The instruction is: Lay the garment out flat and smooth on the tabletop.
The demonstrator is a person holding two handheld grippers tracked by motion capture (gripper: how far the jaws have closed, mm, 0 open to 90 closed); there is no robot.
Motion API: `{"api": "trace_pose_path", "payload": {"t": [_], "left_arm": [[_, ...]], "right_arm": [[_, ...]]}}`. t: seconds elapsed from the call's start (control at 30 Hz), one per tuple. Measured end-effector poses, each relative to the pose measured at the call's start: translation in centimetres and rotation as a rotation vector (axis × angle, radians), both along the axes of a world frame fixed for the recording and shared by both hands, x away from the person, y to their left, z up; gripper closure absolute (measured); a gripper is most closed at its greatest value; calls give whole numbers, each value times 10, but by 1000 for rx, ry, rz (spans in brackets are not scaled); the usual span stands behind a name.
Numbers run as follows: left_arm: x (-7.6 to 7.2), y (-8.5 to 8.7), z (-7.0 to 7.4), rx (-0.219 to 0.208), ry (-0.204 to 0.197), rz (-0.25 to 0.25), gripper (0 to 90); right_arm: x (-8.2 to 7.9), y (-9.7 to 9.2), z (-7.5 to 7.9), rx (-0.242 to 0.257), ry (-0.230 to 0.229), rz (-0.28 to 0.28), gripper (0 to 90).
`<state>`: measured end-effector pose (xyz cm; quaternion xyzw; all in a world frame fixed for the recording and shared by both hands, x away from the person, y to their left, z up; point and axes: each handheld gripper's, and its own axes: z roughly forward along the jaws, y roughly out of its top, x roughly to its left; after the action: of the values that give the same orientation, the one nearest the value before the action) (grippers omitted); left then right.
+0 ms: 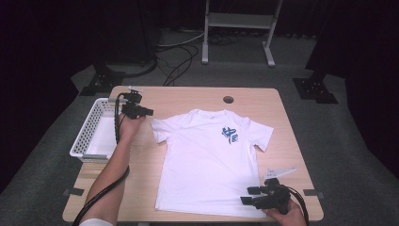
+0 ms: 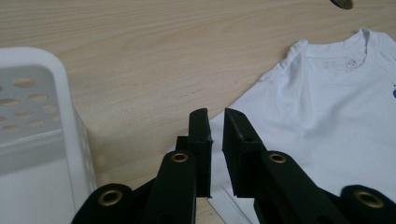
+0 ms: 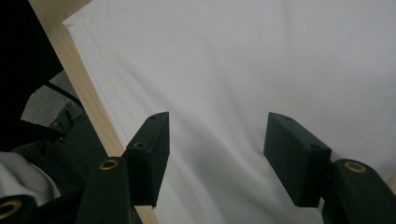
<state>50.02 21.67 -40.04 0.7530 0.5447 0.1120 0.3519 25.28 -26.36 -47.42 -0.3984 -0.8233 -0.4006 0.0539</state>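
A white T-shirt (image 1: 207, 160) with a blue print on its chest lies flat, face up, on the wooden table (image 1: 188, 96). My left gripper (image 1: 149, 112) hovers at the shirt's left sleeve. In the left gripper view its jaws (image 2: 217, 126) stand a narrow gap apart over the sleeve's edge (image 2: 327, 107), with nothing pinched between them. My right gripper (image 1: 249, 195) is at the shirt's bottom right corner. The right gripper view has its jaws (image 3: 217, 140) wide apart above the hem (image 3: 233, 60), and no cloth is gripped.
A white perforated basket (image 1: 89, 127) stands at the table's left edge, close beside my left gripper (image 2: 65, 102). A round hole (image 1: 228, 100) is in the tabletop behind the collar. On the floor beyond stand a metal stand (image 1: 237, 28) and cables.
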Motion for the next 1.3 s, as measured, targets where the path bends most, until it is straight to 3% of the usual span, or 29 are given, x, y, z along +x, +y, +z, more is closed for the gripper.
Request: {"api": "trace_pose_path", "payload": {"t": [0.13, 0.47, 0.53, 0.63, 0.83, 1.1, 1.2, 1.3], "left_arm": [[-3, -8, -2, 8, -3, -33, 747], [-15, -39, -20, -9, 33, -143, 653], [-19, -46, -26, -6, 57, -160, 653], [-26, -53, -37, 38, 110, -195, 653], [-31, -54, -51, 63, 168, -189, 638], [-35, -44, -49, 83, 169, -165, 586], [-39, -41, -47, 67, 146, -161, 536], [-44, -43, -45, 53, 122, -174, 504]], "right_arm": [[1, 0, 0, -2, 2, 1, 404], [0, 1, 1, -5, 10, 0, 391], [0, 1, 1, -4, 13, 0, 391], [1, 1, 1, -4, 13, 2, 391], [0, 1, 1, -4, 8, 7, 387], [-4, -5, 0, 7, 6, 13, 389], [-5, -9, 0, 20, 30, 21, 369], [-1, -8, 2, 1, 38, 25, 358]]}}
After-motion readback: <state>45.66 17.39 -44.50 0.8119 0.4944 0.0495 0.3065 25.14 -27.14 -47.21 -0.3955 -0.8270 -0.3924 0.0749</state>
